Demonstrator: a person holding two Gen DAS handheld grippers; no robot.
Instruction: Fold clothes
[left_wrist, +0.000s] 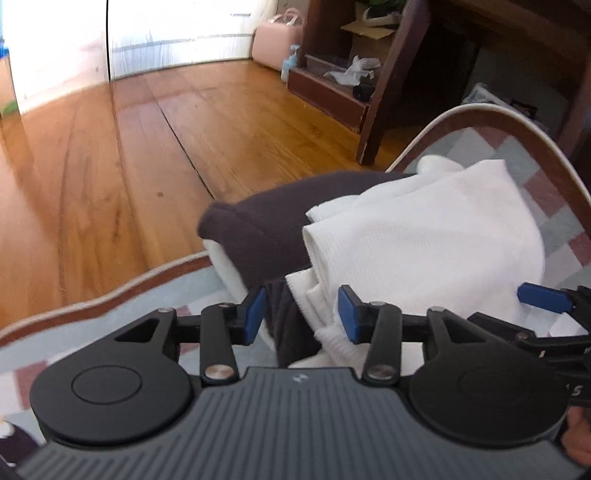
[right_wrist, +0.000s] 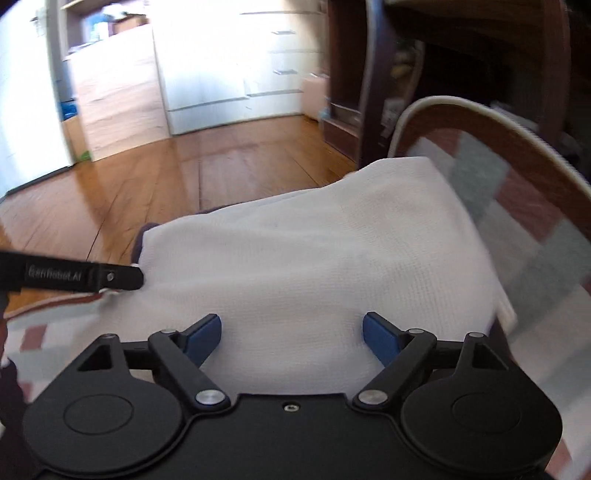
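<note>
Closest to me, my left gripper (left_wrist: 302, 314) stands with its blue pads apart, a bunched edge of the white cloth (left_wrist: 424, 236) and a strip of the dark garment (left_wrist: 258, 229) lying in the gap, neither pad pressing on them as far as I can see. My right gripper (right_wrist: 291, 338) is spread wide over the white cloth (right_wrist: 314, 258), the pads clear of the fabric on both sides, so I hold nothing in either hand.

Just past my fingers the white cloth sits doubled over on top of the dark garment, which pokes out from under it toward the wooden floor (left_wrist: 110, 166). From the right wrist it looks like a fairly flat, smooth panel; from the left wrist its near edge is loose and rumpled (not a crisp fold). Both pieces rest on the patterned rug (left_wrist: 546, 206), near its brown border.

My judgement: one fold of the white cloth is laid down and let go, but the near edge wants tidying, and the dark garment underneath looks unfolded. So the job is partway along, with more folds left.

Farther off stand dark wooden furniture (left_wrist: 388, 92) and pale cabinets (right_wrist: 221, 74).
</note>
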